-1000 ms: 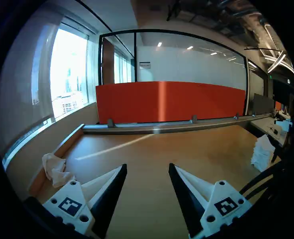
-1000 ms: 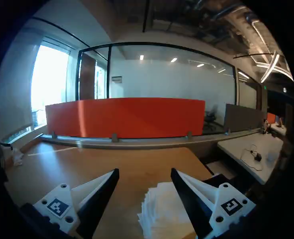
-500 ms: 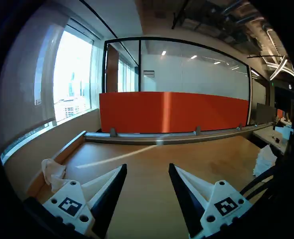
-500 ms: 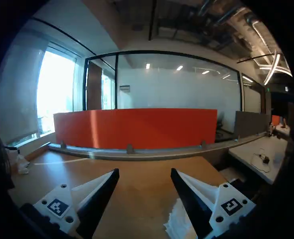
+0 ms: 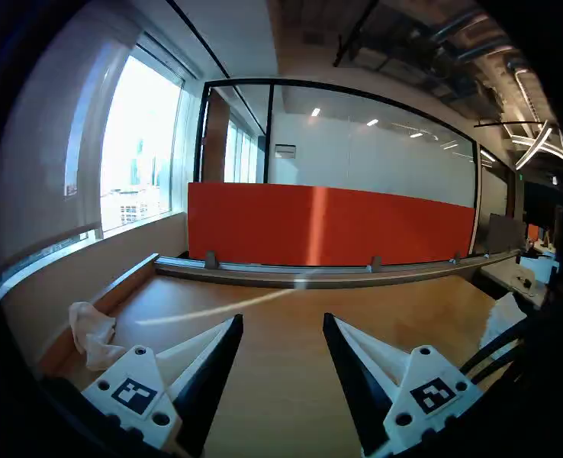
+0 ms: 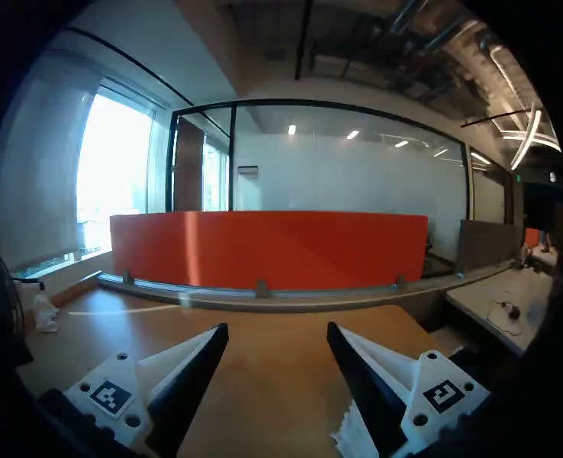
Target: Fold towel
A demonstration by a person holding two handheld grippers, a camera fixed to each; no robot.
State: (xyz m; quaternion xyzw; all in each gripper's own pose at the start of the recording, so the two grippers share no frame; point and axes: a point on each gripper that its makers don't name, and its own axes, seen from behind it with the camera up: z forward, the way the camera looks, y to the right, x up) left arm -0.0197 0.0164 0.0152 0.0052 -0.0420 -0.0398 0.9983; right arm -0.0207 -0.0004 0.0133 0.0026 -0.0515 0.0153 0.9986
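**2 claws spread, nothing pinched**

My left claw [image 5: 282, 316] hangs spread over the wooden bench [image 5: 297, 294], its 2 fingers holding nothing. A crumpled towel [image 5: 91, 334] lies far to its left, against the raised ledge under the window. A white folded stack [image 5: 505, 314] sits at the bench's right edge. My right claw [image 6: 277, 326] is spread and bare too, with the stack's layered edge just beside its right finger. An orange partition [image 5: 327, 225] stands along the bench's far side.

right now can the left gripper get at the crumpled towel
Probably yes: the left gripper is open and nothing stands on the table between it and the crumpled towel, though it must swing left.
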